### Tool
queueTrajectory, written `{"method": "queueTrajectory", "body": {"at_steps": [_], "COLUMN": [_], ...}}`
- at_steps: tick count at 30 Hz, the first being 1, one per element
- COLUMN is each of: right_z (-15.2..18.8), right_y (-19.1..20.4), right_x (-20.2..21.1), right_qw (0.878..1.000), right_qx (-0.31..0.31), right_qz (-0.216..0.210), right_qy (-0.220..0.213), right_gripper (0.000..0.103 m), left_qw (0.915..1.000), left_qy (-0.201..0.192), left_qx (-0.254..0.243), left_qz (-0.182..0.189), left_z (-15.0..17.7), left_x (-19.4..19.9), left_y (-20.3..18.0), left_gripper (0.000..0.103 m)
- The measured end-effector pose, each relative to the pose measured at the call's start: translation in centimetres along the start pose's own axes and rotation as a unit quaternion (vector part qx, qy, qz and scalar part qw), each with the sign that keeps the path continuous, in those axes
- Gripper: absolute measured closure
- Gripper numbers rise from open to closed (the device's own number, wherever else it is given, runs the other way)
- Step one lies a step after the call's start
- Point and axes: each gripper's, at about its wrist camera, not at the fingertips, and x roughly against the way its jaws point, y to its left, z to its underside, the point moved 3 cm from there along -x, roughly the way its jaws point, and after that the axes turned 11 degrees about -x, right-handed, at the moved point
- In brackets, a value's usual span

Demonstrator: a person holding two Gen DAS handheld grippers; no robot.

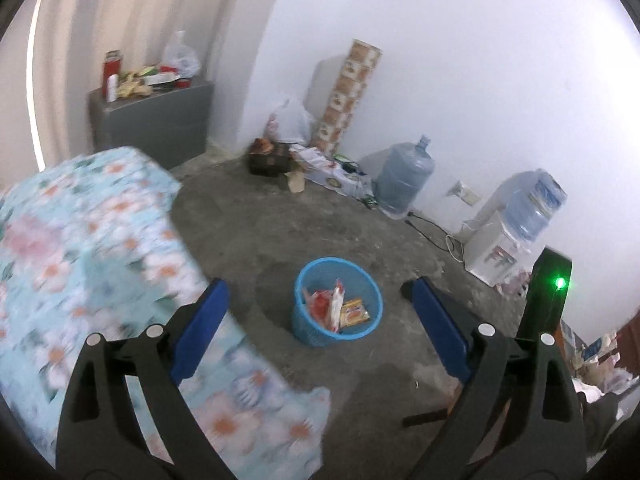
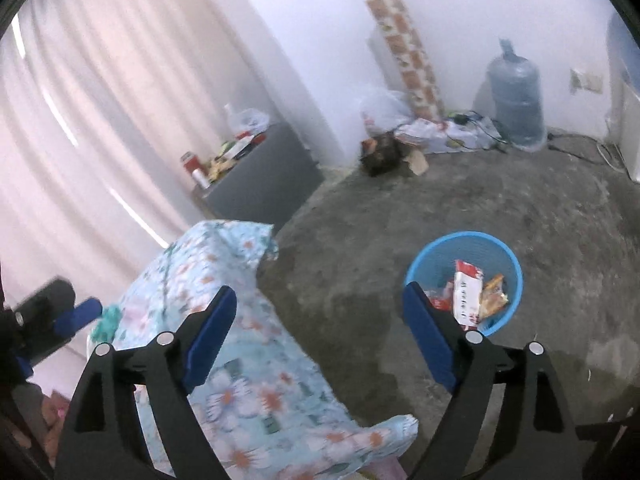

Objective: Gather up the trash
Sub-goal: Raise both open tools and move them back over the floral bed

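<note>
Both tools, left (image 1: 316, 300) and right (image 2: 320, 304), stand apart, empty. Risk: wrappers (image 1: 336, 306) protrude above the round blue plastic mesh basket (image 1: 362, 280); careless drops may spill.

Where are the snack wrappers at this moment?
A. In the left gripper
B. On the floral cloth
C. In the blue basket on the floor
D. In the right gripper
C: the wrappers lie inside the basket; both the left gripper and the right gripper are open and hold nothing.
</note>
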Motion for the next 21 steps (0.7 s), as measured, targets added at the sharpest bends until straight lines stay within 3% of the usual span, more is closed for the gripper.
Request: {"method": "queueTrajectory", "body": {"at_steps": [3,8,11,21], "right_z": [0.7,2.2,3.2,8.1], "right_y": [2.1,5.5,7.5,14.4], "right_x": [0.4,1.0,1.0,2.0], "right_qw": [1.000,0.998,0.996,0.978], "right_qx": [0.022,0.060,0.084,0.205], "right_qz": [-0.004,-0.001,0.025,0.040], "right_qy": [0.001,0.007,0.007,0.000], "right_gripper": [0.015,0.011,0.008,0.007], "left_qw": [0.9995,0.9946,0.9902,0.9771], "left_qy": [0.009,-0.014,-0.022,-0.040], "left_qx": [0.007,0.031,0.053,0.101], "left_qz": [-0.029,-0.098,-0.127,-0.183], "left_z": [1.6,3.5,4.2,6.8], "left_x": [2.6,7.4,9.5,15.7], "left_y": [2.0,5.3,7.5,11.8], "left_gripper": [0.012,0.009,0.009,0.009]}}
